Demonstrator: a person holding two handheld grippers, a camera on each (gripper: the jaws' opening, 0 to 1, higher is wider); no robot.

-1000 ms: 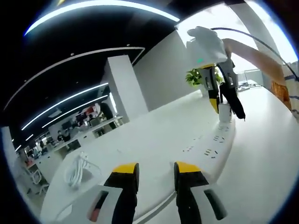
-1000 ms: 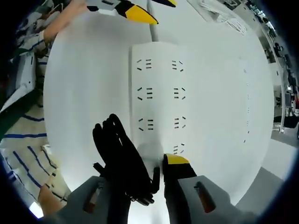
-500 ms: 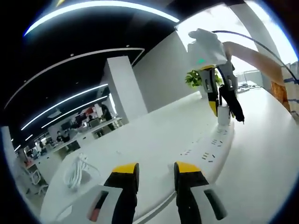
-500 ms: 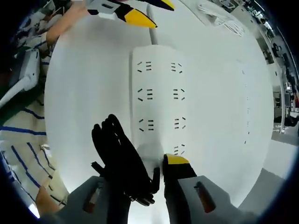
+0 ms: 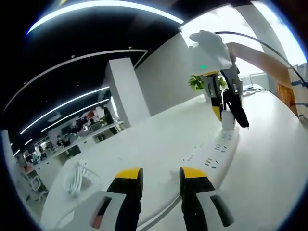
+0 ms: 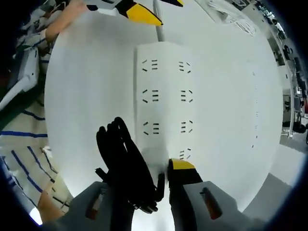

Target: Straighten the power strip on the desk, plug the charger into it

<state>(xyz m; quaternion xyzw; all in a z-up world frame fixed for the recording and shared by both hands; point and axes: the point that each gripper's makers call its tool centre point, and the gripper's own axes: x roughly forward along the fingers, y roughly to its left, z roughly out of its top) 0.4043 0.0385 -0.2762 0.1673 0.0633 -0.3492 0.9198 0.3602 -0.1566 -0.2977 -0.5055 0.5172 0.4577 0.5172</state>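
The room was an open office with a dark ceiling crossed by long light strips, and the work lay on a broad white counter (image 5: pixel 159 139). Along it stretched the long white plastic power strip (image 6: pixel 163 96), its two rows of sockets facing up, and a coil of white cable (image 5: pixel 77 175) lay well apart near the counter's far edge.

Over the last second little had shifted. In the left claw view, the right claw (image 5: pixel 226 108) had stayed at the far end of the strip, holding the white block-shaped charger (image 5: pixel 227 120) upright with its bundled black cord (image 6: pixel 127 168) hanging beside it. The charger appeared to have sunk slightly toward the end socket, though whether its pins were seated could not be told. In the right claw view, the strip had kept its straight line.

The right claw gripped the charger between its jaws. The left claw (image 5: pixel 159 175) was open, holding nothing, hovering over the counter near the strip's cable end, and had barely moved.

By the look of it, the straightening was done and the plugging-in was in hand; a firm downward press probably remained.
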